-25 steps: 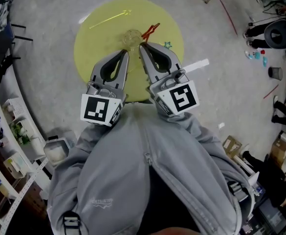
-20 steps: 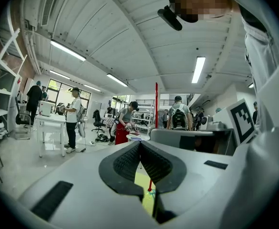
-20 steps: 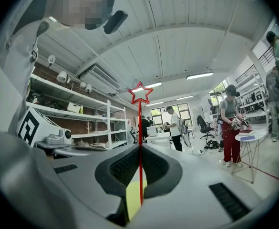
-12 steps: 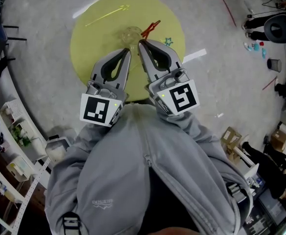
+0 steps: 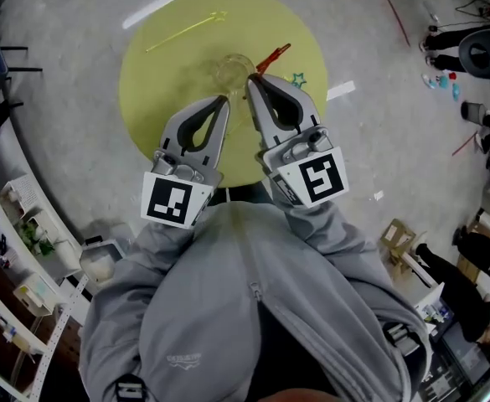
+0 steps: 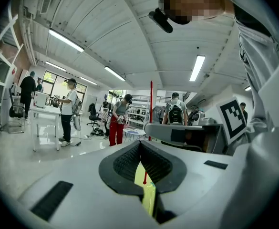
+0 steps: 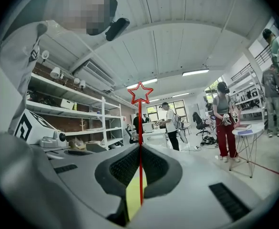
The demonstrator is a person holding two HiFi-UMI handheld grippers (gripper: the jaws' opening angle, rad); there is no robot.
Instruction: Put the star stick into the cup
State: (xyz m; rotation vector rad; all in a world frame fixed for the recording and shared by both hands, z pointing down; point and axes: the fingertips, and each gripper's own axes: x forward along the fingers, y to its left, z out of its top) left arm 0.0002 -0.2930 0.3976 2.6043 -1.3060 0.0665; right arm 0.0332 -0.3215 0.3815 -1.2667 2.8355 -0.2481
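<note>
In the head view a clear cup [image 5: 232, 70] stands upright near the middle of the round yellow table [image 5: 157, 82]. My right gripper [image 5: 252, 81] is just right of the cup, shut on a thin red star stick [image 5: 275, 57] that points away to the upper right. In the right gripper view the stick [image 7: 140, 128] runs up between the closed jaws [image 7: 140, 144] to its star outline. My left gripper [image 5: 224, 101] hovers just below the cup, shut and holding nothing. In the left gripper view its jaws [image 6: 140, 144] meet, with the red stick [image 6: 151, 109] behind them.
A yellow stick [image 5: 186, 30] lies at the table's far left part, and a small green star [image 5: 299, 79] lies right of the right gripper. Shelves [image 5: 27, 224] line the left. People, chairs and tables fill the room around.
Both grippers stay close together over the table's near half. They have shifted slightly to the right beside the cup. The red stick remains clamped in the right gripper.
</note>
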